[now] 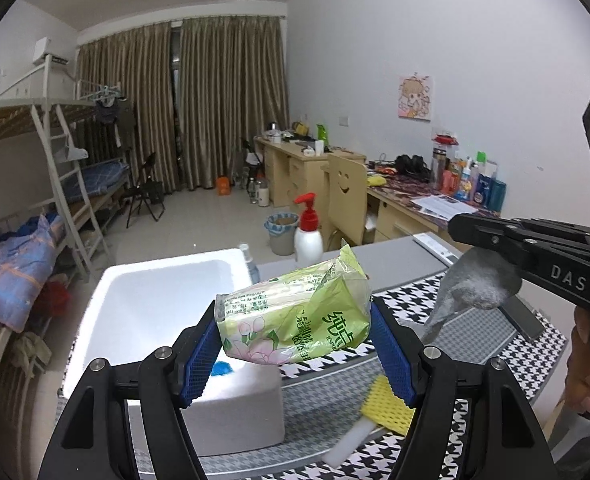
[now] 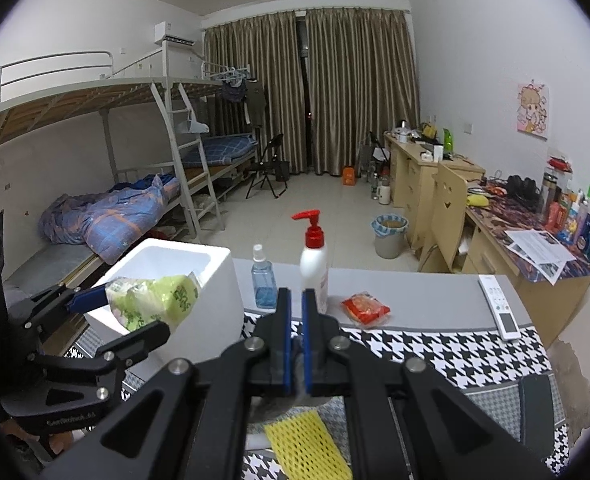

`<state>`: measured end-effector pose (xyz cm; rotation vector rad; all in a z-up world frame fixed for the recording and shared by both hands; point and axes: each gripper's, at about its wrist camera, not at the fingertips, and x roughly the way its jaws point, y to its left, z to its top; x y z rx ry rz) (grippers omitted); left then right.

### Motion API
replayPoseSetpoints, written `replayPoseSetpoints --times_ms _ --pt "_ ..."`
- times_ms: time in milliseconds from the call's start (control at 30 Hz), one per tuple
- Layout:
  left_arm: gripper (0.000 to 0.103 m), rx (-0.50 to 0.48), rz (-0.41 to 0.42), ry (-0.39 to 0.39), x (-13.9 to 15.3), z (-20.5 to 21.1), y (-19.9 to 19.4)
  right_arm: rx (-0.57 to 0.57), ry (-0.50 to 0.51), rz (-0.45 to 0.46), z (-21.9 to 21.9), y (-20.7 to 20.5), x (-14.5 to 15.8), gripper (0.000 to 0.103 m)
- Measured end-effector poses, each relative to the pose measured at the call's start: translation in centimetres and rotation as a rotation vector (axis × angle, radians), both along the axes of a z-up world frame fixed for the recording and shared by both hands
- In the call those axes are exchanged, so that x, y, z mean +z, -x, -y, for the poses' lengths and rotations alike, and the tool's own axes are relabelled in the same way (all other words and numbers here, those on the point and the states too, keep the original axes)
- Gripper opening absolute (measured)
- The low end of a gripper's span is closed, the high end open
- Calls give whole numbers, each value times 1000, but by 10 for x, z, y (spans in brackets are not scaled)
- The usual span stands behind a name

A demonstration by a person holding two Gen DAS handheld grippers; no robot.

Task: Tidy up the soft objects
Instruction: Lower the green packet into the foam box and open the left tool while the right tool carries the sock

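Left wrist view shows your left gripper [image 1: 295, 340] jaws clamping the tissue pack [image 1: 295, 316] over the box [image 1: 107, 304] rim, so carry it inward before releasing, while your right gripper [image 1: 491, 276] pinches grey cloth [image 1: 471, 288] beyond.

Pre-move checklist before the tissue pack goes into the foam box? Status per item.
1. Left gripper jaws clamp the green tissue pack on both sides: ok.
2. Pack lifted clear of the houndstooth mat: ok.
3. White foam box open on top: ok.
4. Box has room: ok; only something blue shows inside.
5. Right gripper jaws shut on the grey cloth: ok.
6. Right gripper clear of the pack's path to the box: ok, it is off to the right.
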<state>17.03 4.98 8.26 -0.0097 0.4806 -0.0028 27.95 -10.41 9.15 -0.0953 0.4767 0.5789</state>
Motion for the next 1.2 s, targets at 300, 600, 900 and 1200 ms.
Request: replayPoseSetpoints --times_ms 300,600,900,1200 --pt "72 67 7 -28 5 -23 -4 22 -15 1 -8 -3 3 7" --pt "72 149 -10 -27 2 -44 -13 52 -10 -1 -20 -8 3 7" --pt "72 205 -49 -17 -8 -63 -24 66 -6 -2 -29 -10 6 7" --pt "97 242 -40 -14 -12 -77 -24 61 0 13 -38 -8 13 7"
